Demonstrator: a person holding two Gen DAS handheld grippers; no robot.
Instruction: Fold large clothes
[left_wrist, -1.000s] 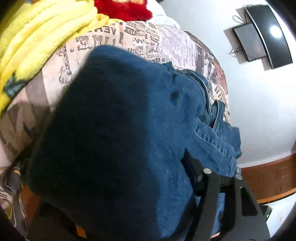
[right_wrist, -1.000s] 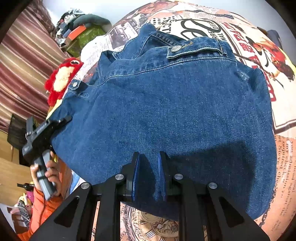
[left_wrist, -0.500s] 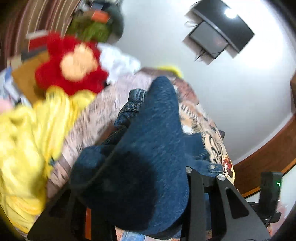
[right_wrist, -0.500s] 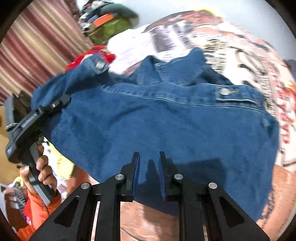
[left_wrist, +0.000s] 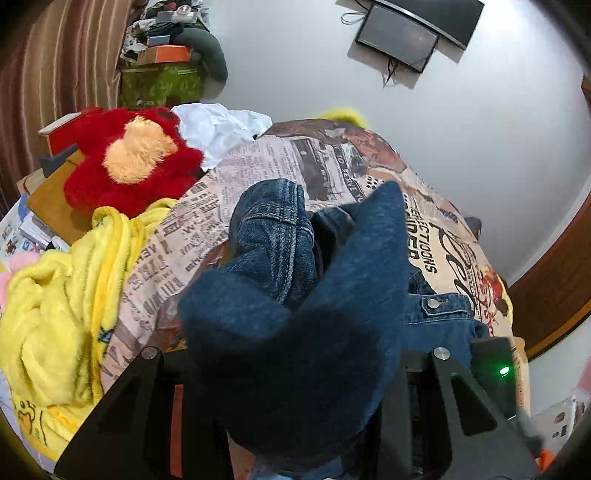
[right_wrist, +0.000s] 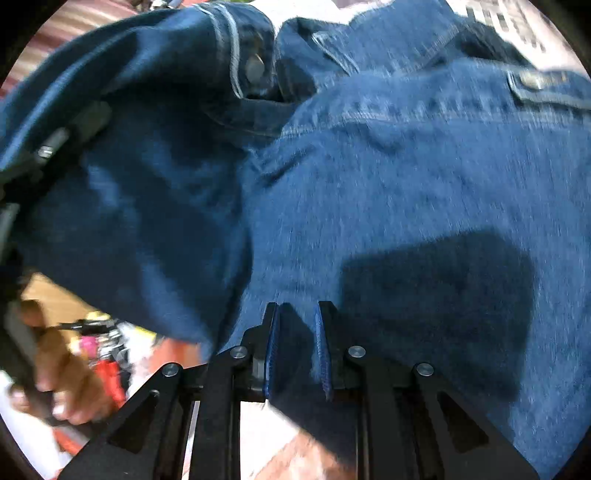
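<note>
Draping thickly over the bed (left_wrist: 258, 166), the heavy, limp denim jacket (right_wrist: 424, 177) is pinched at its 6 o'clock hem by the right hand-held gripper (right_wrist: 297, 347), while the left hand-held gripper (left_wrist: 295, 369), fingers buried, seemingly lifts a bunched fold.

a bedroom in a home. a bed (left_wrist: 280, 162) with a newspaper-print cover fills the middle of the left wrist view, with a red plush toy (left_wrist: 129, 158), a yellow fleece blanket (left_wrist: 55, 295) and a white cloth (left_wrist: 218, 125) lying on it. striped curtains (left_wrist: 55, 74) hang at the left, a flat screen (left_wrist: 399, 35) is mounted on the white wall, and a cluttered shelf (left_wrist: 162, 55) stands in the corner.
</note>
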